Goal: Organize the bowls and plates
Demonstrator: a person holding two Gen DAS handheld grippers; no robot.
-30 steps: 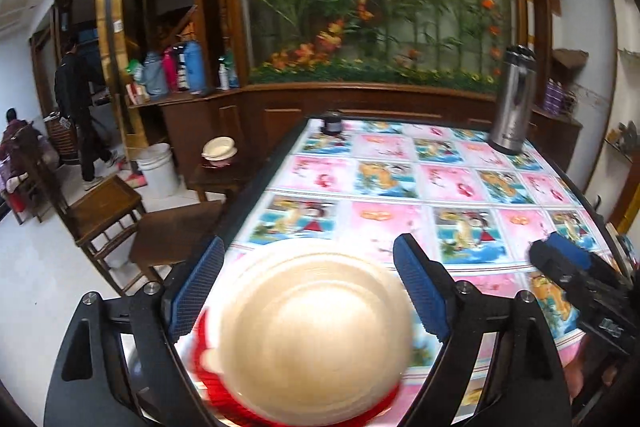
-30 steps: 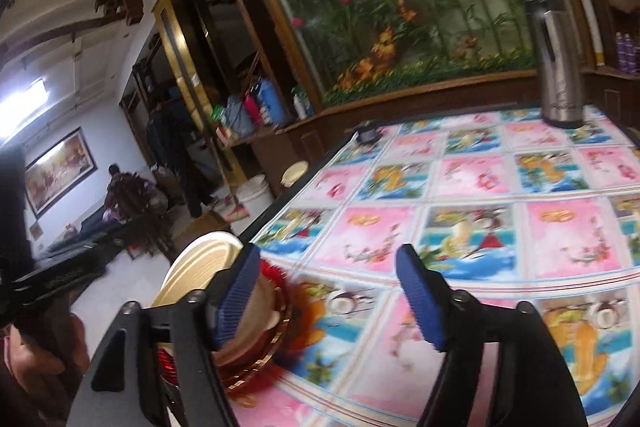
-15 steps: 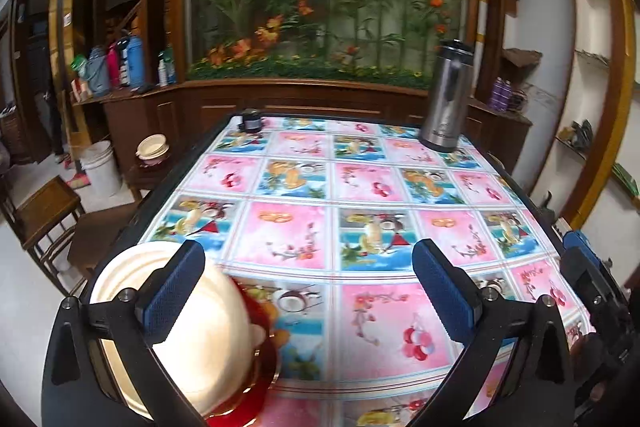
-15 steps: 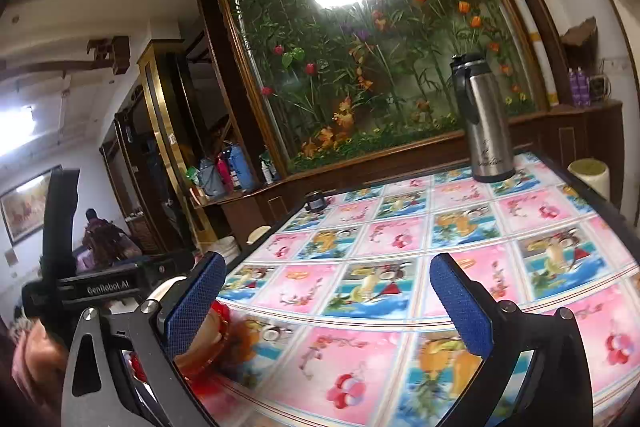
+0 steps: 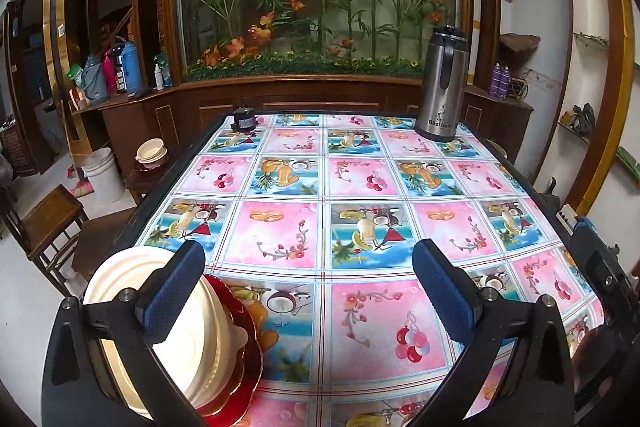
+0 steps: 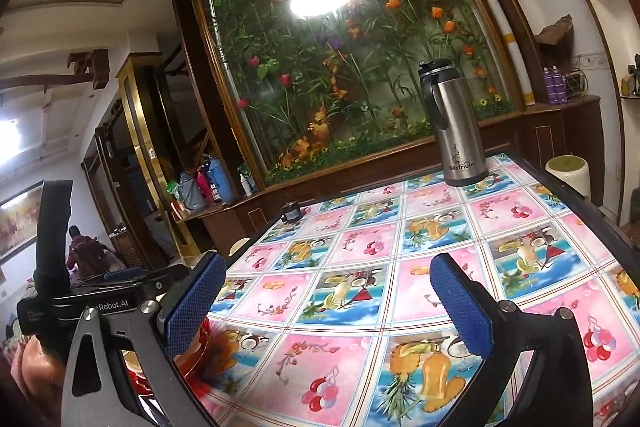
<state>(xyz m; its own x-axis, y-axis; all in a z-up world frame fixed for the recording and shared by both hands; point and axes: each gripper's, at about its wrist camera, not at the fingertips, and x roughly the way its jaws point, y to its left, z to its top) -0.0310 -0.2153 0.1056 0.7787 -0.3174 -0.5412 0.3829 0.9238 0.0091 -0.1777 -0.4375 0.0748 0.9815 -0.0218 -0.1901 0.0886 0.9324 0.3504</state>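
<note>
Stack set down, both tongs let go.

Left tongs (image 5: 308,289) and right tongs (image 6: 328,301) have just been opening – now fully spread, nothing between the pads. A second ago the left straddled the cream bowl (image 5: 176,339); both have since swung off it. Bowl sits on the red plate (image 5: 248,359) at the surface (image 5: 360,183) near-left corner – likely stacking done, pending more dishes.

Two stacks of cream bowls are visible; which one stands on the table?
The cream bowl stack on the red plate, near the left claw; the other sits off-table.
</note>
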